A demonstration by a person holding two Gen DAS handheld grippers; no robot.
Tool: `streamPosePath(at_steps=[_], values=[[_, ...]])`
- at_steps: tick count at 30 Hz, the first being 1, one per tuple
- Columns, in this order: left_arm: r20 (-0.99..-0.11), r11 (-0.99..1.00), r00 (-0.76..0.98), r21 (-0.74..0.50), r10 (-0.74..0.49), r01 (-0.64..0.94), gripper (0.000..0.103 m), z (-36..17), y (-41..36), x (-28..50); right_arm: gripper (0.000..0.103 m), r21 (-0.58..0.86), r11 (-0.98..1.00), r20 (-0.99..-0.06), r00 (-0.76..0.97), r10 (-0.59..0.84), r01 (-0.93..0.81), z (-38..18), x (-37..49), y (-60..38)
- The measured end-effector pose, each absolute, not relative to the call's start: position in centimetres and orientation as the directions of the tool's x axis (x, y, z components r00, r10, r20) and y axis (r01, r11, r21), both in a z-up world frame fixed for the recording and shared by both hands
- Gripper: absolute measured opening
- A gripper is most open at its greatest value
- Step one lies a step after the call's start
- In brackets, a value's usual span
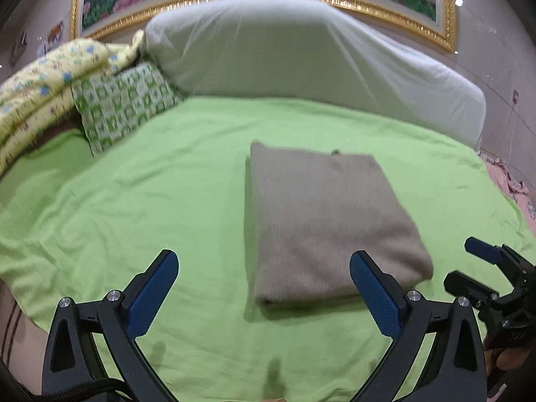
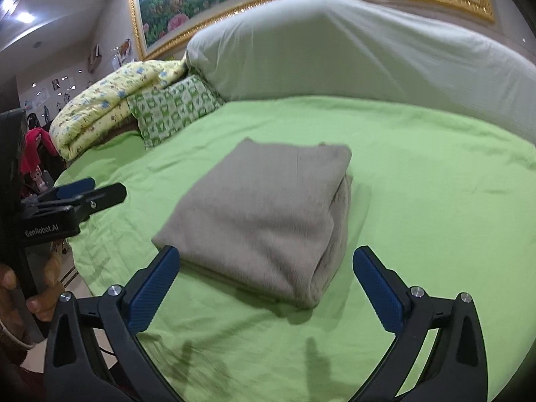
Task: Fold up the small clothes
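We see a taupe knitted garment folded into a thick rectangle lying flat in the middle of a lime-green bedsheet, with bare sheet all round it. Its layers stack evenly, so we judge the folding is finished or nearly so.

The left gripper, black with blue textured pads, hovers low over the sheet at the garment's near edge. Its jaws are spread wide and hold nothing.

The right gripper is just as wide open and empty, hanging above the near right corner of the fold. We cannot tell whether either gripper touches the cloth.

Behind lie a large pale grey-white pillow, a green checked cushion and a yellow floral quilt.
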State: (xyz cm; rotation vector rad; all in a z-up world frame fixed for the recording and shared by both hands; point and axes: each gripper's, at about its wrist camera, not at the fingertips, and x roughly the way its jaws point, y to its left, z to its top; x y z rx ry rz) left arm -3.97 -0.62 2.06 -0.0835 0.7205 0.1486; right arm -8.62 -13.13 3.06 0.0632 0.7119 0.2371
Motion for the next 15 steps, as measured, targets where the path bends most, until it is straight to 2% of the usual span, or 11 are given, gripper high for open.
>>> streamPosePath(at_steps=[8,15], values=[[-0.704,0.989,0.705,-0.018,0.091,-0.145,0.102,-1.9,-1.6,-3.7,0.103,0.159,0.973,-0.664,0.711,0.232,-0.168,0.5,-8.1,-13.3],[-0.726,0.989,0.680,0.001,0.103,-0.149,0.102,-3.2,-2.0,-3.4,0.103,0.165,0.972,-0.687,0.688,0.234,-0.166,-0.9,-7.7,-13.0]])
